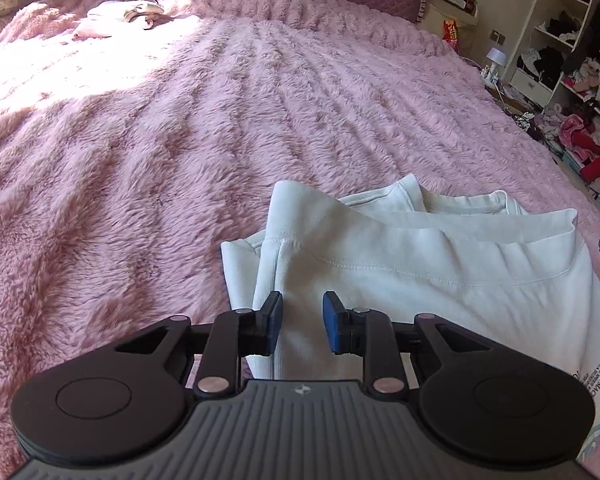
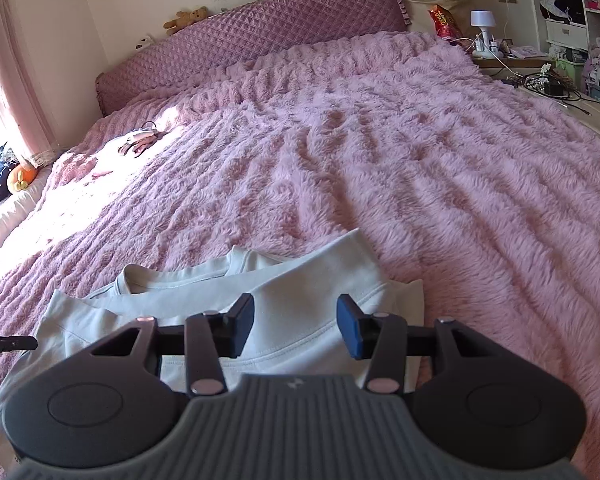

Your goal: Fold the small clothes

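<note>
A white sweatshirt (image 1: 420, 260) lies partly folded on the pink fluffy blanket (image 1: 180, 160), neckline toward the headboard, its hem folded up over the body. My left gripper (image 1: 302, 326) is open and empty just above the garment's left folded edge. In the right wrist view the same sweatshirt (image 2: 300, 280) lies below my right gripper (image 2: 296, 326), which is open and empty over its right side. The tip of the left gripper (image 2: 8, 344) shows at the left edge there.
A small pile of pale clothes (image 1: 124, 16) lies in sunlight far up the bed, also visible in the right wrist view (image 2: 138, 142). A quilted purple headboard (image 2: 260, 36) stands behind. Shelves of clothes (image 1: 572, 80) and a cluttered nightstand (image 2: 496, 48) are to the right.
</note>
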Tool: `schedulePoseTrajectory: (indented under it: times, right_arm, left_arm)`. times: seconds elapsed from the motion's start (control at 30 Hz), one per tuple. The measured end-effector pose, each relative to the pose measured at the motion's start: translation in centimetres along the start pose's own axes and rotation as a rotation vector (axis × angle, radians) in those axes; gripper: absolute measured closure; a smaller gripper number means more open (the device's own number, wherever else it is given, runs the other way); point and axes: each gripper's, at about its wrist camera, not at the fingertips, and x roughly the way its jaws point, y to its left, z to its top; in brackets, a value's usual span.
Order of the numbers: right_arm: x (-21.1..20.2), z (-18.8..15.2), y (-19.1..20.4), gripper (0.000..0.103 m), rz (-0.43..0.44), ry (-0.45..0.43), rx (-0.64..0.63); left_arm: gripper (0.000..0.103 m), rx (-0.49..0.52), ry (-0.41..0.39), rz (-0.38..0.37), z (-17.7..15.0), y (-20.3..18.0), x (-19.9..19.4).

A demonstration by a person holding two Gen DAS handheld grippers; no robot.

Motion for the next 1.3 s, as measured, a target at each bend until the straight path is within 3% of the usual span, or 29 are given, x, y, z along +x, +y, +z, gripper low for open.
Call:
schedulePoseTrajectory:
  times: [0.17, 0.23, 0.4, 0.43, 0.47, 0.5, 0.6, 0.67, 0.7, 0.83, 0.9, 1.0, 1.07, 1.17, 1.3]
  right_arm:
    - [-0.5, -1.3, -2.1, 0.061, -0.024, 0.015, 0.030]
    - [-0.6, -1.5, -2.6, 0.061, -0.022, 0.015, 0.040]
    - [-0.5, -2.1, -3.2, 0.061, -0.017, 0.020, 0.073]
    - [-0.5, -2.1, -3.2, 0.061, -0.016, 0.021, 0.074]
    - [-0.5, -2.2, -3.2, 0.061, -0.017, 0.022, 0.073]
    - [-0.5, -2.2, -3.2, 0.060, -0.015, 0.024, 0.072]
    - [-0.5, -2.3, -3.2, 0.060, -0.014, 0.024, 0.073]
    - [-0.6, -2.3, -3.3, 0.060, -0.017, 0.022, 0.074]
    - [-0.6, -2.4, -3.4, 0.060, -0.018, 0.021, 0.074]
    - [-0.6, -2.6, -3.8, 0.060, -0.033, 0.017, 0.092]
    - [-0.8, -2.8, -4.0, 0.060, -0.032, 0.019, 0.114]
    - [-2.0, -3.3, -4.1, 0.060, -0.026, 0.024, 0.097]
    - [-3.3, -3.8, -4.3, 0.060, -0.012, 0.029, 0.079]
    - [-5.5, -4.8, -4.9, 0.055, 0.022, 0.047, 0.058]
    - [-8.7, -6.8, -5.8, 0.053, 0.064, 0.080, 0.055]
  left_arm:
    - [0.076, 0.125, -0.084, 0.165, -0.7, -2.1, -0.8]
    - [0.069, 0.168, -0.079, 0.217, -0.9, -2.7, -0.5]
    - [0.069, 0.126, -0.033, 0.164, -0.6, -2.5, 0.7]
    - [0.076, 0.114, -0.028, 0.144, -0.4, -2.5, 0.9]
    - [0.092, 0.108, -0.023, 0.133, -0.4, -2.6, 1.1]
    - [0.101, 0.113, -0.017, 0.137, -0.3, -2.9, 1.3]
    - [0.100, 0.105, -0.119, 0.174, -0.5, -3.3, -0.1]
    - [0.100, 0.038, -0.212, 0.188, -0.6, -2.7, -1.7]
    - [0.100, -0.005, -0.220, 0.189, -0.6, -2.2, -2.0]
    - [0.100, -0.102, -0.102, 0.215, -0.8, -0.2, 0.6]
    - [0.099, -0.130, -0.089, 0.213, -1.2, 0.2, 1.3]
    - [0.094, -0.123, -0.107, 0.203, -1.4, 0.2, 0.6]
    - [0.070, -0.124, -0.126, 0.158, -1.7, 0.4, -1.0]
    - [0.049, -0.150, -0.148, 0.084, -3.0, 1.3, -4.2]
    - [0.047, -0.228, -0.177, -0.076, -6.5, 3.1, -8.8]
